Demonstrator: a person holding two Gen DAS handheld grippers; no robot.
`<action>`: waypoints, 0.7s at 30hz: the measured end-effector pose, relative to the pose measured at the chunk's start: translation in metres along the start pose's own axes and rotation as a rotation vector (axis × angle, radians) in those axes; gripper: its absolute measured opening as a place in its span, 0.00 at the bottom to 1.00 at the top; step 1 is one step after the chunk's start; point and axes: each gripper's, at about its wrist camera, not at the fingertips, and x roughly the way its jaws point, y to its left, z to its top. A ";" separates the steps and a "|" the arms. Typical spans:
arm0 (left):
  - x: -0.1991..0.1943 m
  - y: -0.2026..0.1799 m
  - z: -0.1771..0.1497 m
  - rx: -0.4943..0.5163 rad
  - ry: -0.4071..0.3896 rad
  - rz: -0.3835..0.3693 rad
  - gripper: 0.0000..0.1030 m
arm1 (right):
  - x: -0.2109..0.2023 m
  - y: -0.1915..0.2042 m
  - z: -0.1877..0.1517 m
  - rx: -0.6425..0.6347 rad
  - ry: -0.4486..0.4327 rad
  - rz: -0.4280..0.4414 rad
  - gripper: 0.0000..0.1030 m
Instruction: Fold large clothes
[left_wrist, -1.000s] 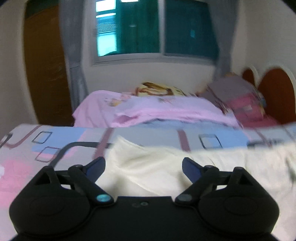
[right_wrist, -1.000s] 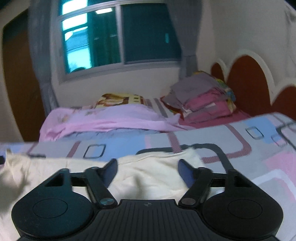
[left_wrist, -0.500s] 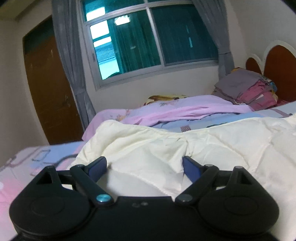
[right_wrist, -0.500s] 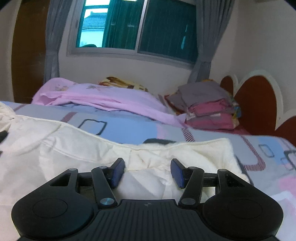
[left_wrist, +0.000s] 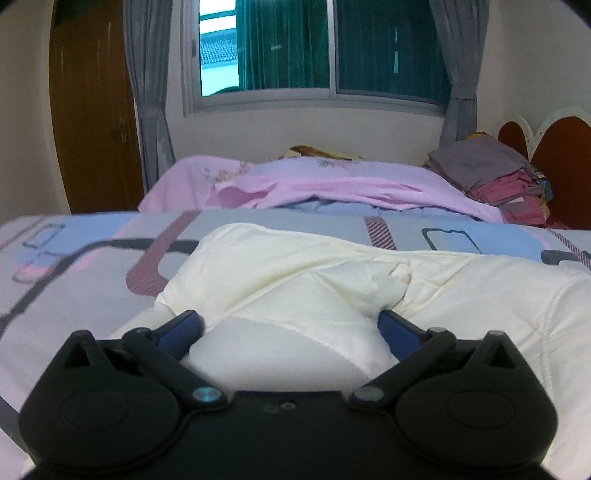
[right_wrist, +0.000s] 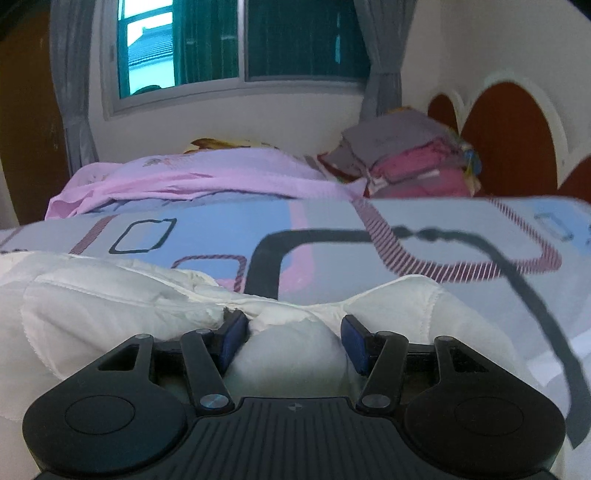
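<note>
Opening at this moment, the left tool (left_wrist: 291, 326) spreads its jaws wide around a thick bunched fold of the cream quilt (left_wrist: 295, 280); the padding sits between the blue pads (left_wrist: 181, 328), but the pads no longer seem to press it, so I read this as a release. The right tool (right_wrist: 293, 341) stands about half open, with a rounded bulge of the same quilt (right_wrist: 110, 306) filling the gap and both pads (right_wrist: 232, 341) against the cloth, which looks like a live grip on the folded edge.

The quilt lies low on the bed (left_wrist: 92, 251), spread across the patterned sheet (right_wrist: 221, 236), its far edge doubled over in front of both tools. Beyond it a pink blanket (left_wrist: 332, 184) is heaped across the bed, and a pile of folded clothes (right_wrist: 413, 158) sits by the headboard (right_wrist: 517, 129), under the window (left_wrist: 314, 48).

As I judge it, one fold has just been laid down and the step in hand is letting go of the carried edge. The next move calls for the right tool to open too, then for both to back out without dragging the top layer askew. After that, the fold wants smoothing, and fresh corners must be found for the following fold, since the quilt looks bulky enough to spring back.
</note>
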 end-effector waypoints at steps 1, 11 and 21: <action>0.003 0.000 0.000 -0.005 0.016 -0.004 1.00 | 0.001 -0.002 0.000 0.008 0.012 0.001 0.55; -0.059 -0.017 0.014 0.053 0.004 0.013 0.93 | -0.085 0.024 0.022 -0.003 -0.101 0.033 0.56; -0.077 -0.033 -0.021 0.072 0.092 0.010 1.00 | -0.089 0.052 -0.025 -0.115 -0.022 -0.010 0.56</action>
